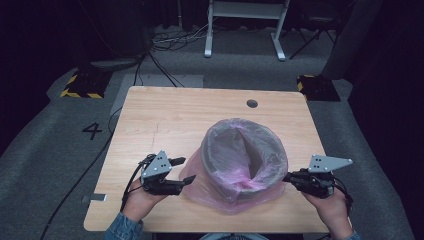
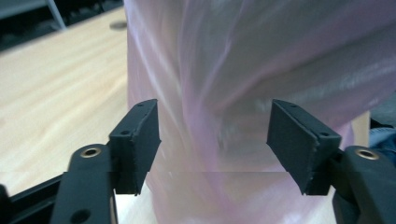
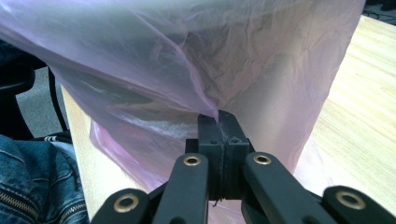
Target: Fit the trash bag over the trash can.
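Observation:
A round grey bin (image 1: 216, 150) stands on the wooden table (image 1: 165, 120), lined with a thin pink plastic bag (image 1: 235, 195) that hangs over its rim and pools at its near side. My left gripper (image 1: 187, 170) sits just left of the bin, pointing at it. In the left gripper view it (image 2: 215, 135) is open, with blurred bag film (image 2: 233, 70) right ahead of the pads and nothing pinched. My right gripper (image 1: 286, 176) is at the bin's right side. In the right gripper view it (image 3: 218, 116) is shut on a fold of the bag (image 3: 196, 56).
A round cable hole (image 1: 252, 103) lies in the table's far side. Strips of bare wood flank the bin. Beyond the table are cables on grey carpet, a white desk frame (image 1: 245, 30) and yellow-and-black blocks (image 1: 82, 86). Denim-clad legs (image 3: 32, 182) are beside the table's near edge.

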Tool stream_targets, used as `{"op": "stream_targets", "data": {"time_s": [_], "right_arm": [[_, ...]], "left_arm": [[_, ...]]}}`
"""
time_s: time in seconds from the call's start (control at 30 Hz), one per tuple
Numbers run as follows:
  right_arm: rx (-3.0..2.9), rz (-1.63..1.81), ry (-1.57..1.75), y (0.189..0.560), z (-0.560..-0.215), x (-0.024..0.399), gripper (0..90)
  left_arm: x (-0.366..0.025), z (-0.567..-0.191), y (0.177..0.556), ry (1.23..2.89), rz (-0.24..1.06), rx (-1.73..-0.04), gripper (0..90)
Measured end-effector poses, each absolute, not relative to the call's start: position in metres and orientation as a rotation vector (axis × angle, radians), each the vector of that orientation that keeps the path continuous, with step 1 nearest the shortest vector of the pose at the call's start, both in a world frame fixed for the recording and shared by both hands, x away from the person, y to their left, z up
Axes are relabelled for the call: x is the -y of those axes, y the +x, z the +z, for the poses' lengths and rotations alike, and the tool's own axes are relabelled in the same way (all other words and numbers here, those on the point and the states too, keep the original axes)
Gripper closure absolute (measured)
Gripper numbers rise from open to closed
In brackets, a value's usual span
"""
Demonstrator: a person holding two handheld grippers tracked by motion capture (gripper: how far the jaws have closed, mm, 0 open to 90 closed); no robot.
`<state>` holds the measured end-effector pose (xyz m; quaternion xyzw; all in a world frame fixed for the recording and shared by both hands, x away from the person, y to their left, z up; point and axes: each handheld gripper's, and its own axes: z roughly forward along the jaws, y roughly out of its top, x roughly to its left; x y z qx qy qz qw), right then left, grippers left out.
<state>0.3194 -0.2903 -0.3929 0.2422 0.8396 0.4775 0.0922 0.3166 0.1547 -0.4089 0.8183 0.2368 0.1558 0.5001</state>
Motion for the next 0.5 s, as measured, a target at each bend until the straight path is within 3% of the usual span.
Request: {"op": "stream_targets", "data": {"time_s": [0.07,0.1,0.2,0.23,0.5], "right_arm": [[-2.494,1.417,0.713,0.321,-0.391,0.289,89.7],[-2.493,1.415,0.712,0.322,-0.389,0.289,89.7],[-2.493,1.420,0.711,0.325,-0.386,0.288,89.8],[-2.494,1.424,0.717,0.328,-0.386,0.288,89.9],[-2.569,1.370,0.823,0.355,-0.403,0.286,90.0]], "left_arm": [[-0.146,-0.405,0.322,1.977,0.366,-0.557,34.1],[-0.143,-0.403,0.324,1.979,0.369,-0.534,42.4],[-0.138,-0.398,0.327,1.956,0.416,-0.539,83.8],[-0.137,-0.396,0.331,1.944,0.413,-0.564,89.7],[-0.128,-0.416,0.362,2.074,0.305,-0.695,90.0]]}}
